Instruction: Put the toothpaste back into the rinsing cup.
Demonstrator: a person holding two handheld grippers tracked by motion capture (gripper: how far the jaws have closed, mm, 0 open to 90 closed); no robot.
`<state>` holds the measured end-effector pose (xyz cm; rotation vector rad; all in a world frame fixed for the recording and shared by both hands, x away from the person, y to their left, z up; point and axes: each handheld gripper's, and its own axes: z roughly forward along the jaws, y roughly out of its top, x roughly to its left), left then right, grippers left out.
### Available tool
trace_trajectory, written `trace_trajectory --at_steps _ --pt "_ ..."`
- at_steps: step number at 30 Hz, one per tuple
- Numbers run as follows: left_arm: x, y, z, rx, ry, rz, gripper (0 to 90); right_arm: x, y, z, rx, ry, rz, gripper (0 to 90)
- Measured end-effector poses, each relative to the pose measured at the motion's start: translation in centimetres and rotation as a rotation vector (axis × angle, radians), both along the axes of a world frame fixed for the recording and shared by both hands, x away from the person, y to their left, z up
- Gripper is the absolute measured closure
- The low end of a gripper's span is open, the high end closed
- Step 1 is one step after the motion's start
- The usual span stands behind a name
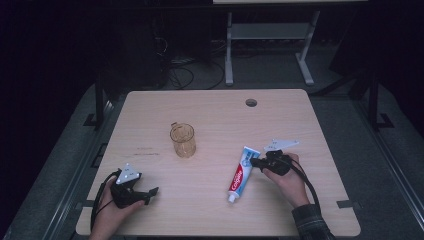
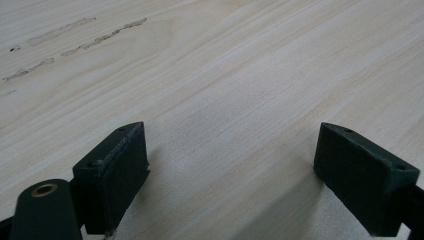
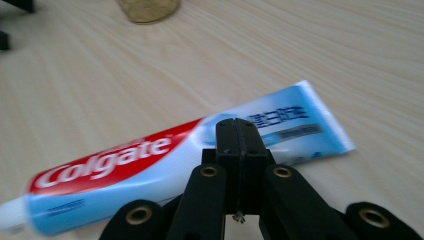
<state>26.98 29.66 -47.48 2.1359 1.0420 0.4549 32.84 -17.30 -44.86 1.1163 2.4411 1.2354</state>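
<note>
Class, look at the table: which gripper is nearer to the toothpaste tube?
Right. The right gripper sits shut beside the toothpaste tube near its flat end; the left gripper rests open, far across the table.

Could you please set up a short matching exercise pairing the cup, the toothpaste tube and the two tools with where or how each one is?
Things:
1. amber cup
2. toothpaste tube
3. left tool
4. right tool

States:
A. jaws shut, tips beside the blue end of the tube
B. jaws apart over bare wood
C. stands upright near the table's middle
D. lies flat, cap toward the person

Pairs: 1-C, 2-D, 3-B, 4-A
</note>
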Motion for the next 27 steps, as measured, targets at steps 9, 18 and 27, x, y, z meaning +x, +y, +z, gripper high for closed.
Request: trace_trajectory --at_steps 9,18,27 --pt "0.0 0.0 0.0 -0.002 -0.002 0.0 12.9 -2.9 1.7 1.0 0.072 0.004 0.079 89.8" --pt "0.0 0.0 0.0 -0.001 -0.002 0.0 12.9 -3.5 4.4 0.6 0.063 0.022 0.152 89.8" --pt "0.0 0.0 0.0 0.0 -0.001 -0.002 13.0 -3.8 6.6 -0.3 0.017 0.043 0.205 89.8"
